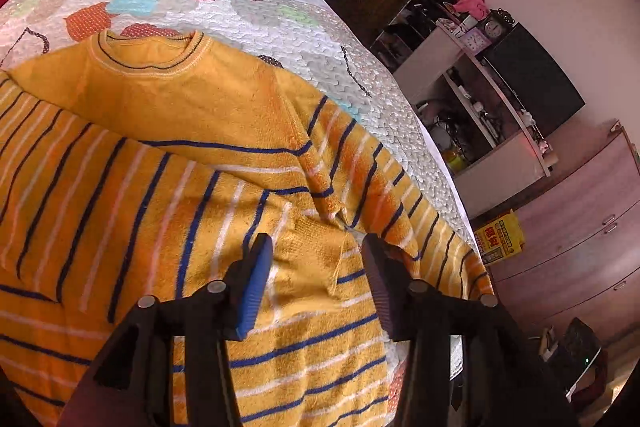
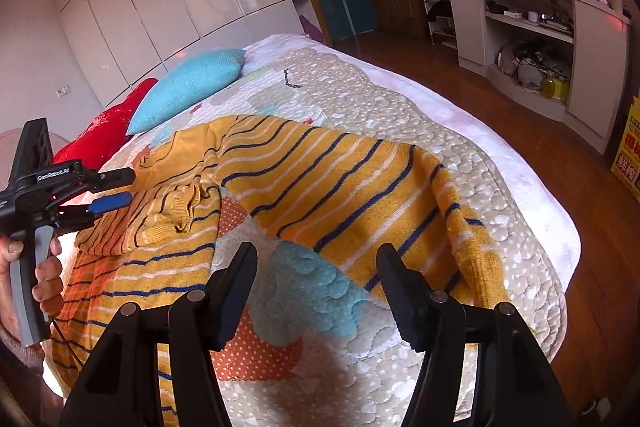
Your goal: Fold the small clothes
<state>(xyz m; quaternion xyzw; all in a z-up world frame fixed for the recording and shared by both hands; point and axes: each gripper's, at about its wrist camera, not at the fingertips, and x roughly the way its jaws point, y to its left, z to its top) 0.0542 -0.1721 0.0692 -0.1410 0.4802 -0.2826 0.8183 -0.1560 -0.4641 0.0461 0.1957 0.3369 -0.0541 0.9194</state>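
nearby — blue pillow (image 2: 188,89), red cushion (image 2: 106,135)

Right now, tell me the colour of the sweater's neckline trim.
The sweater has a yellow neckline trim with a thin dark stripe; clearest in the left wrist view.

A mustard-yellow sweater (image 1: 168,131) with navy and white stripes lies spread flat on the quilted bed (image 2: 400,115), collar toward the blue pillow (image 2: 188,87), one sleeve folded across its body.
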